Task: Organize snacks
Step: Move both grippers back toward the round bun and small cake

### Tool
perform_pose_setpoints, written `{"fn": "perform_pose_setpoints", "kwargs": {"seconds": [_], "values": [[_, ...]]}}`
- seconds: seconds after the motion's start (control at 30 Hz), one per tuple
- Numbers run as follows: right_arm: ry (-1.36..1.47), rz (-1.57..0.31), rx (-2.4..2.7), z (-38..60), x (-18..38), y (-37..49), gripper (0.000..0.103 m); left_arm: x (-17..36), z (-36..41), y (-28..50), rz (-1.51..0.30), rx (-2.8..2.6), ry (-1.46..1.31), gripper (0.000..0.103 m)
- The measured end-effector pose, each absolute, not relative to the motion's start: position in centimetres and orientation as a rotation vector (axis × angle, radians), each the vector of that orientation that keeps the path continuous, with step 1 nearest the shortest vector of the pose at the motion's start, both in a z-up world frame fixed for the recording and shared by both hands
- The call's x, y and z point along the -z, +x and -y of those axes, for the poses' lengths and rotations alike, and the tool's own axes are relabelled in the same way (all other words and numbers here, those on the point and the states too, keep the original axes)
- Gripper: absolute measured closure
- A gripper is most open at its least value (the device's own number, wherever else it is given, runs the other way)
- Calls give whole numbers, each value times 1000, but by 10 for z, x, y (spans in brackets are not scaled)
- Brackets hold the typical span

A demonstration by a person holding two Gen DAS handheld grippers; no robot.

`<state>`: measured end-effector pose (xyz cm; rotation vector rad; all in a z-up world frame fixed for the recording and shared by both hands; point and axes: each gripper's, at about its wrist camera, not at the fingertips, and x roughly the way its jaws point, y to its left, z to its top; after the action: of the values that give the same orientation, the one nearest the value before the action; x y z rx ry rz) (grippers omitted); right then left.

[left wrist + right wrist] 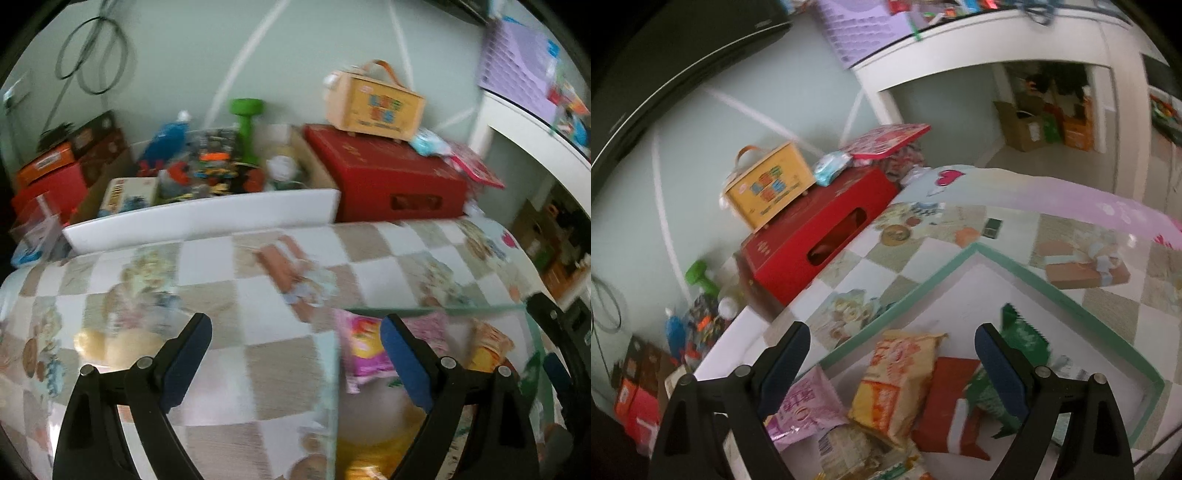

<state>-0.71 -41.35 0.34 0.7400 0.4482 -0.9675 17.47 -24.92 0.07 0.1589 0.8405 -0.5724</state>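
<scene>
Several snack packets lie in a white tray with a green rim (1052, 288) on the checkered tablecloth. My right gripper (892, 332) hovers open above them, empty. Under it are an orange packet (897, 376), a red packet (945, 402), a green packet (1023, 339) and a pink packet (805, 402). My left gripper (295, 328) is open and empty, straddling the tray's left edge (336, 369). Its right finger is over a pink-and-yellow packet (364, 350), and an orange packet (487, 347) lies farther right. The left wrist view is blurred.
Behind the table stand a long white dish (207, 218), a red box (399, 177) with a yellow carry box (376, 107) on top, and a box of clutter with a green dumbbell (247, 125). A white desk (997, 40) is at the right.
</scene>
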Motion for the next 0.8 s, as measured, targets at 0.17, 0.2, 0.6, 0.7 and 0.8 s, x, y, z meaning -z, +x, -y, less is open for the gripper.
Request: {"fn": "perform_pose_setpoints", "kwargs": {"seconds": [0.17, 0.2, 0.6, 0.7, 0.8], "values": [[694, -489, 905, 401, -4, 10, 10, -1, 218, 195, -845, 479, 109, 10], [689, -492, 895, 399, -5, 12, 10, -1, 210, 199, -844, 455, 97, 10], [601, -524, 798, 366, -10, 38, 10, 7, 127, 234, -852, 194, -10, 10], [575, -537, 768, 356, -11, 46, 10, 11, 116, 239, -860, 169, -23, 10], [544, -550, 732, 345, -11, 55, 10, 13, 107, 241, -863, 156, -43, 10]]}}
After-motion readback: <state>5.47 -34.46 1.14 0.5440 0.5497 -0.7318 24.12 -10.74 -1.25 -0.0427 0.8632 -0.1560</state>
